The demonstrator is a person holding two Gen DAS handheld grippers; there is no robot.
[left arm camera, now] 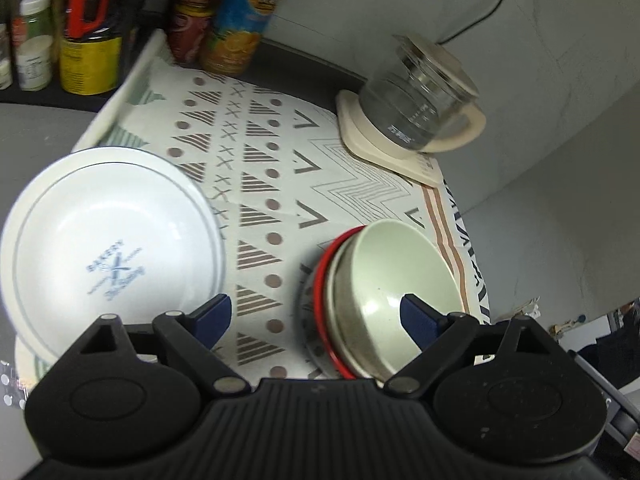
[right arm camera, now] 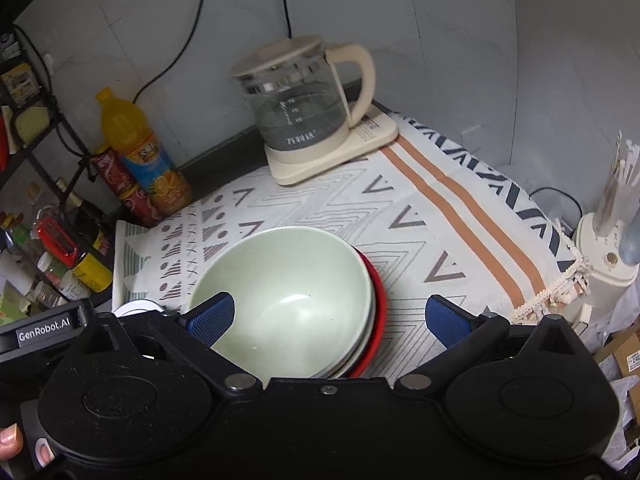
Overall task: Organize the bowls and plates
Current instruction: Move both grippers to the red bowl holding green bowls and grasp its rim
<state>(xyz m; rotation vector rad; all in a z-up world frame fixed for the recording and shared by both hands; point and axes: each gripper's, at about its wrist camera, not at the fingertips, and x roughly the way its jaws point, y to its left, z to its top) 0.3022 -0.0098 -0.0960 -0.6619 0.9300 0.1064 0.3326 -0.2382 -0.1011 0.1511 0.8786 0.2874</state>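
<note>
A pale green bowl (left arm camera: 394, 280) sits on top of a stack with a red-rimmed dish (left arm camera: 324, 304) under it, on the patterned cloth (left arm camera: 260, 184). The stack also shows in the right wrist view (right arm camera: 288, 300). A white deep plate with a blue "Bakery" print (left arm camera: 108, 252) lies at the left. My left gripper (left arm camera: 316, 316) is open and empty, above the cloth between the plate and the stack. My right gripper (right arm camera: 332, 320) is open and empty, just above the green bowl, its left pad (right arm camera: 212, 318) over the bowl's near rim.
A glass kettle on a cream base (right arm camera: 304, 112) stands at the back of the cloth. An orange juice bottle (right arm camera: 136, 152) and red cans (right arm camera: 120, 184) stand at the back left beside a rack of jars (left arm camera: 36, 40). A cream appliance (right arm camera: 608, 248) stands at the right edge.
</note>
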